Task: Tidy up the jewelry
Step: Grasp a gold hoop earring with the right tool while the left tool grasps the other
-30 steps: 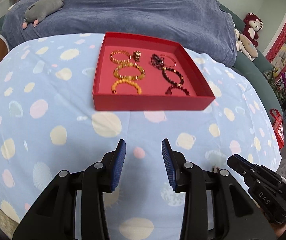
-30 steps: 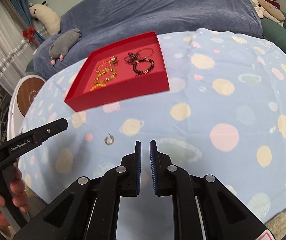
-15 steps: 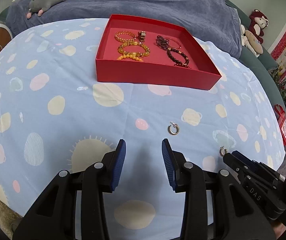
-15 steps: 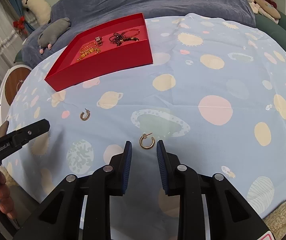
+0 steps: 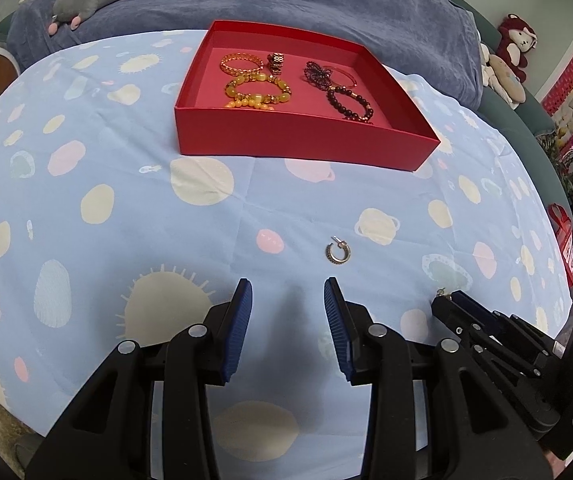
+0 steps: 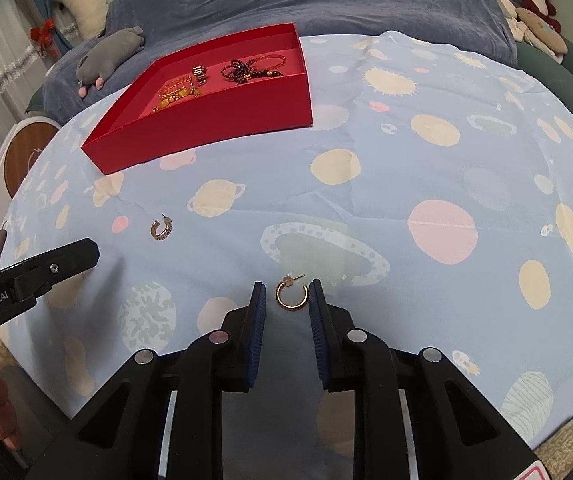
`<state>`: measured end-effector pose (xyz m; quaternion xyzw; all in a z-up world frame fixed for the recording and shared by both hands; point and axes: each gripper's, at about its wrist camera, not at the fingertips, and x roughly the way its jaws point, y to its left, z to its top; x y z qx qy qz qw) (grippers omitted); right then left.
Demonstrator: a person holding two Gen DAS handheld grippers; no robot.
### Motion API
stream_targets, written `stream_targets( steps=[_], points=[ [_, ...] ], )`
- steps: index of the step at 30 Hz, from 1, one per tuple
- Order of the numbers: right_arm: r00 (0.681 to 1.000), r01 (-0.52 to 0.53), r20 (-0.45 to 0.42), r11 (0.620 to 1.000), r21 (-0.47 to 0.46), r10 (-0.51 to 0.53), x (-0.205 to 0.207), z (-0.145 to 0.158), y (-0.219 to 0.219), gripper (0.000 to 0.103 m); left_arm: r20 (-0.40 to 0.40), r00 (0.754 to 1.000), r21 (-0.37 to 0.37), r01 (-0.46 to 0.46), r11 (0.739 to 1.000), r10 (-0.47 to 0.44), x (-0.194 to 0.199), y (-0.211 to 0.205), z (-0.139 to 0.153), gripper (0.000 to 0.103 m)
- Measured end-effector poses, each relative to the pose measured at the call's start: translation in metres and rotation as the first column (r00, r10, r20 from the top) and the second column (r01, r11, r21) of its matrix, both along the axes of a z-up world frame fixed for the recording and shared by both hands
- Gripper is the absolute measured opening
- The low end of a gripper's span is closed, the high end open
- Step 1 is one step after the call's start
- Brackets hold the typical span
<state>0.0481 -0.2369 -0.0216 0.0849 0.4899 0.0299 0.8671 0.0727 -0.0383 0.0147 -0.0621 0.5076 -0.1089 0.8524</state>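
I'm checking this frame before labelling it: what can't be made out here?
- Left wrist view: the near bracelets in the red tray are partly hidden by its front wall.
- Left wrist view: the right gripper covers the gold hoop earring; only its post shows.
- Right wrist view: the left gripper is cut off by the frame edge.
- Both views: the ring in the tray is too small to read.

The right claw (image 6: 286, 300) stands parted around a gold hoop earring (image 6: 292, 295) (not touching it) on the spotted cloth (image 6: 406, 184); a second earring (image 6: 161, 229) lies left.
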Motion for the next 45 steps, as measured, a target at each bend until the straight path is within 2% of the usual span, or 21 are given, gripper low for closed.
stream_targets(
  steps=[4, 7, 14, 17, 22, 26, 34, 45],
  points=[
    [1.000, 0.007, 0.001, 1.000, 0.019, -0.007, 0.000, -0.001, -0.003, 0.015, 0.001, 1.000, -0.010, 0.017, 1.000, -0.017, 0.003, -0.010, 0.000, 0.037],
    [1.000, 0.010, 0.002, 1.000, 0.027, -0.010, 0.000, -0.001, -0.004, 0.015, 0.003, 0.999, -0.008, 0.033, 0.999, -0.033, 0.007, -0.020, -0.001, 0.042],
    [1.000, 0.017, 0.002, 0.999, 0.051, -0.017, 0.000, -0.001, -0.007, 0.015, 0.006, 0.998, -0.002, 0.056, 0.998, -0.056, 0.020, -0.042, -0.011, 0.041],
    [1.000, 0.020, 0.001, 0.998, 0.061, -0.020, 0.000, -0.002, -0.008, 0.015, 0.003, 0.998, 0.014, 0.058, 0.998, -0.058, 0.025, -0.046, -0.016, 0.038],
    [1.000, 0.025, 0.000, 0.997, 0.079, -0.025, 0.001, -0.002, -0.010, 0.016, 0.004, 0.997, 0.058, 0.075, 0.995, -0.076, 0.028, -0.052, -0.024, 0.024],
    [1.000, 0.026, 0.000, 0.996, 0.082, -0.026, 0.001, -0.002, -0.010, 0.016, 0.023, 0.997, 0.086, 0.075, 0.994, -0.077, 0.029, -0.054, -0.025, 0.017],
    [1.000, 0.028, 0.007, 0.996, 0.087, -0.028, -0.001, 0.000, -0.010, 0.015, 0.027, 0.997, 0.078, 0.073, 0.994, -0.076, 0.028, -0.048, -0.021, 0.017],
    [0.998, 0.015, 0.052, 0.991, 0.130, -0.022, -0.010, 0.028, -0.004, 0.015, 0.031, 0.999, 0.036, 0.025, 0.999, -0.026, 0.016, -0.021, 0.011, 0.017]
  ],
)
